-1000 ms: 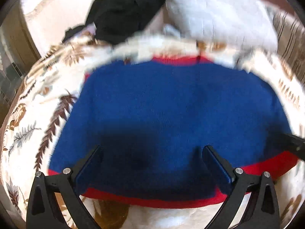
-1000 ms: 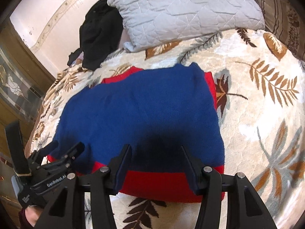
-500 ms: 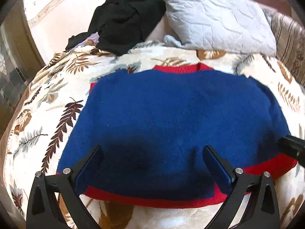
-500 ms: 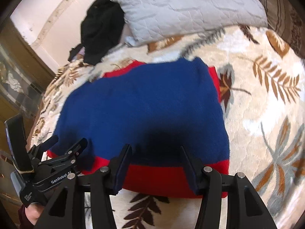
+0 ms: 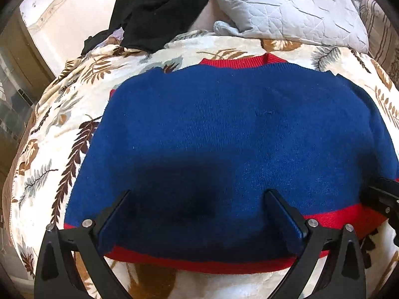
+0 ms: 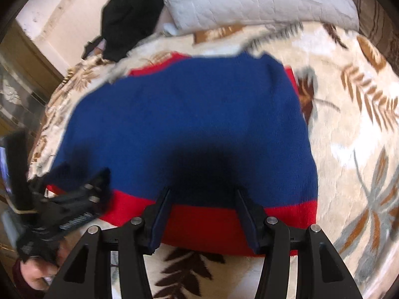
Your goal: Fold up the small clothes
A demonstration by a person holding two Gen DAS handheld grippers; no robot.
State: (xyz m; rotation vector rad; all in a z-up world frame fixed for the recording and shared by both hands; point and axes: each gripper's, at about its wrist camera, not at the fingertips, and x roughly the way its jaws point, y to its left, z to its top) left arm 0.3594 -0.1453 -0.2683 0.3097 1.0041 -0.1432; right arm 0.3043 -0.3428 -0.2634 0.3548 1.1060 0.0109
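Note:
A small blue sweater [image 5: 232,134] with red hem and collar lies flat on a leaf-patterned blanket [image 5: 62,124]; it also shows in the right wrist view [image 6: 189,124]. Its sleeves are tucked in, with a red cuff showing at the right edge [image 6: 291,79]. My left gripper [image 5: 197,199] is open and empty, just above the hem on the sweater's left part. My right gripper [image 6: 202,194] is open and empty over the red hem band [image 6: 204,221] at the right part. The left gripper also shows at the lower left of the right wrist view [image 6: 82,194].
A grey quilted pillow [image 5: 286,7] and a heap of black clothes [image 5: 159,7] lie at the far end of the bed. A wall and wooden furniture [image 6: 27,74] stand to the left. Bare blanket [image 6: 361,149] lies right of the sweater.
Both grippers have moved slightly forward and down over the sweater's hem. They stay open. The sweater has not changed shape.

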